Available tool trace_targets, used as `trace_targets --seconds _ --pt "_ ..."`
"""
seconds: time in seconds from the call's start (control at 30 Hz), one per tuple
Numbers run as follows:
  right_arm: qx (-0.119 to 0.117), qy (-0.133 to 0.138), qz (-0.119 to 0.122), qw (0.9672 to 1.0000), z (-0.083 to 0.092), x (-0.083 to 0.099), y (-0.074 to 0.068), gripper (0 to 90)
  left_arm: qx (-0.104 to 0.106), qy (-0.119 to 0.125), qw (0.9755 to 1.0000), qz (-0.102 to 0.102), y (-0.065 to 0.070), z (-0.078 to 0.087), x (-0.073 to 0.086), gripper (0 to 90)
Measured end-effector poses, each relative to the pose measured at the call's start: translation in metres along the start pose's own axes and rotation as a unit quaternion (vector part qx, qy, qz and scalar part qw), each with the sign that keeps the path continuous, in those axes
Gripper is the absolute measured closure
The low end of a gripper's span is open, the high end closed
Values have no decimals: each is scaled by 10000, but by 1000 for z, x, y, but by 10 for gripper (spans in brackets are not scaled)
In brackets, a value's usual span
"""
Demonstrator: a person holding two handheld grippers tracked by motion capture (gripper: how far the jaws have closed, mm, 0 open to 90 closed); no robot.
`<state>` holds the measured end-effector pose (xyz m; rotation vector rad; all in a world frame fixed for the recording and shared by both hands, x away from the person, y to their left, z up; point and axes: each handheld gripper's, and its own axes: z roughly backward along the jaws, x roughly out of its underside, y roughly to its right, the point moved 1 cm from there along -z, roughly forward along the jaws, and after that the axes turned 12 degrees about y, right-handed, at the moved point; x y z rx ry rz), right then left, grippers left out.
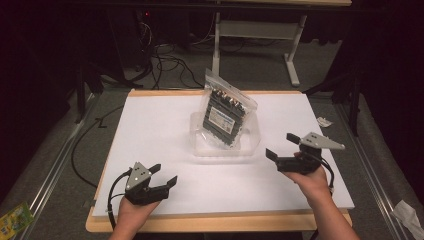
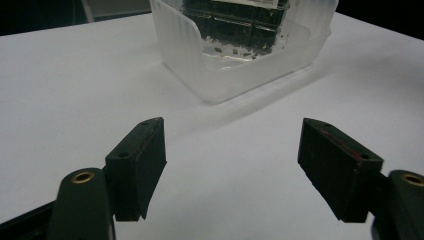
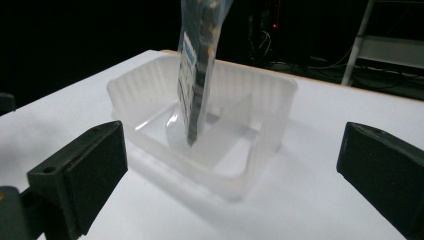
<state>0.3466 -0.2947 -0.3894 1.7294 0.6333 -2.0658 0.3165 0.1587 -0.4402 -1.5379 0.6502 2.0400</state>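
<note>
bag [image 1: 226, 112] upright in clear tub [image 1: 250, 147], left tongs [image 1: 163, 176] and right tongs [image 1: 281, 145] released, flanking on white board [image 1: 150, 130]

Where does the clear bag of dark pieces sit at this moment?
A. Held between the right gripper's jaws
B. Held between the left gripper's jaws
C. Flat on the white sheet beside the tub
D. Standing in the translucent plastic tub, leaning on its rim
D: the bag stands with its lower end inside the translucent tub and its top sticking out above the rim, while the left gripper and the right gripper are both open and apart from it.
</note>
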Motion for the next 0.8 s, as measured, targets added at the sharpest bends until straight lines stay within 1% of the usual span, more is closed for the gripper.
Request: trace_targets --seconds 0.1,0.13,0.17,0.2,0.23,0.27,0.3,0.33,0.4,0.43,0.47,0.5,0.53,0.57,0.7,0.8 --pt "111 33 -27 9999 25 17 1 0 -55 -1 10000 -51 4 3 0 272" --pt "190 67 -34 9998 34 24 2 0 -73 -29 9999 -102 5 4 0 271" --pt "402 104 -56 9991 50 40 3 0 -106 -36 9999 -131 7 3 0 268" --pt "373 -83 -35 9993 54 46 5 0 -106 -36 9999 -131 7 3 0 266" --pt "373 -83 -35 9993 54 46 5 0 -110 -43 9998 -129 7 2 0 266" --pt "447 -214 -61 9988 58 51 7 0 -124 -80 9998 -152 7 1 0 263" --pt "500 -221 -105 9985 61 54 8 0 -138 -88 9997 -154 8 0 1 261" --pt "528 -242 -103 9983 63 56 8 0 -140 -121 9996 -191 8 -1 1 257" --pt "496 -251 -61 9984 62 56 7 0 -146 -154 9995 -213 9 -2 1 252" --pt "435 -188 -10 9989 60 53 5 0 -157 -167 9995 -214 9 -3 2 247" --pt "435 -188 -10 9989 60 53 5 0 -153 -182 9995 -208 8 -3 2 247" --pt "364 -164 -19 9992 58 52 3 0 -143 -211 9994 -217 8 -3 3 245" --pt "364 -164 -19 9992 58 52 3 0 -147 -223 9994 -216 7 -3 3 245" --pt "289 -196 -7 9994 57 53 2 0 -146 -225 9994 -203 7 -4 3 242" --pt "289 -199 8 9994 56 54 2 0 -202 -271 9991 -246 5 -4 5 233" --pt "285 -168 0 9995 56 53 2 0 -236 -254 9990 -278 5 -3 5 230"
